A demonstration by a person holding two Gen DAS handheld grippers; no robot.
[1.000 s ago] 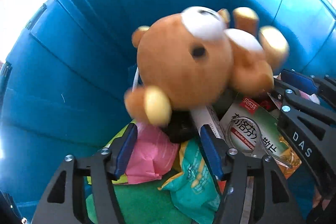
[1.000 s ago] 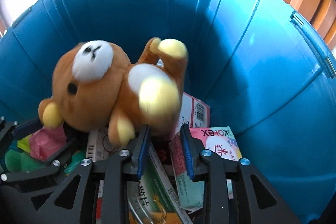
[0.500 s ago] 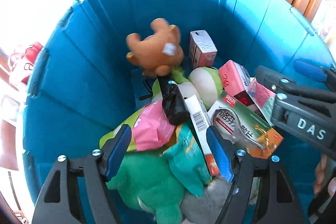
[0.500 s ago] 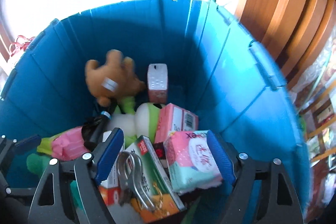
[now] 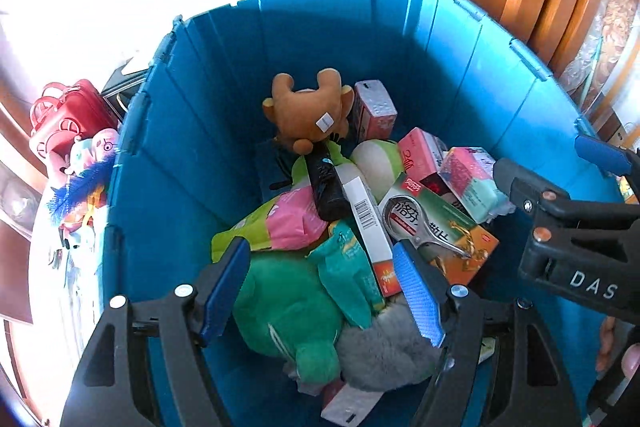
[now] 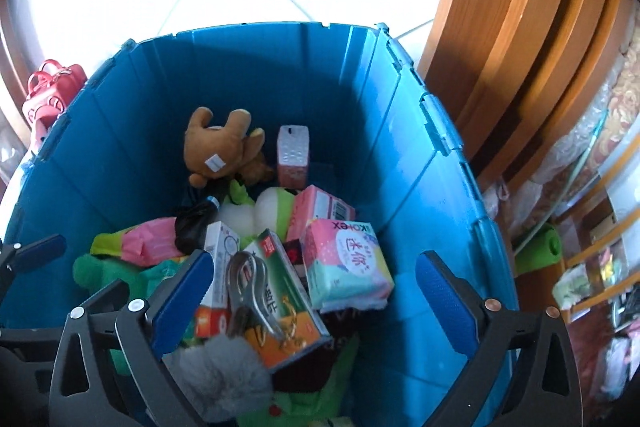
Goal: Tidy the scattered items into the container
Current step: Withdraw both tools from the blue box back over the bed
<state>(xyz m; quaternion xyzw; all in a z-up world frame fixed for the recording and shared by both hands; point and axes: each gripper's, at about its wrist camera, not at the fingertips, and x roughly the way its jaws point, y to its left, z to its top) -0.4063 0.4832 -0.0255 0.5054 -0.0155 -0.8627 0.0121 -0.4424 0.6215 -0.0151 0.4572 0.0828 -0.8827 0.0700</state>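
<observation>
The brown teddy bear (image 5: 310, 111) is seen lying at the far end of the blue bin (image 5: 180, 163), well apart from both grippers; the left gripper (image 5: 320, 287) and right gripper (image 6: 316, 303) are held above it, fingers spread, nothing gripped.

Left gripper (image 5: 326, 283) and right gripper (image 6: 314, 303) both gape wide, empty.

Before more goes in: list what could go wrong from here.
1. The metal clip lies loose on the slanted green box; another drop could slide it down out of sight.
2. The red toy case sits outside the blue bin and could get overlooked.
</observation>
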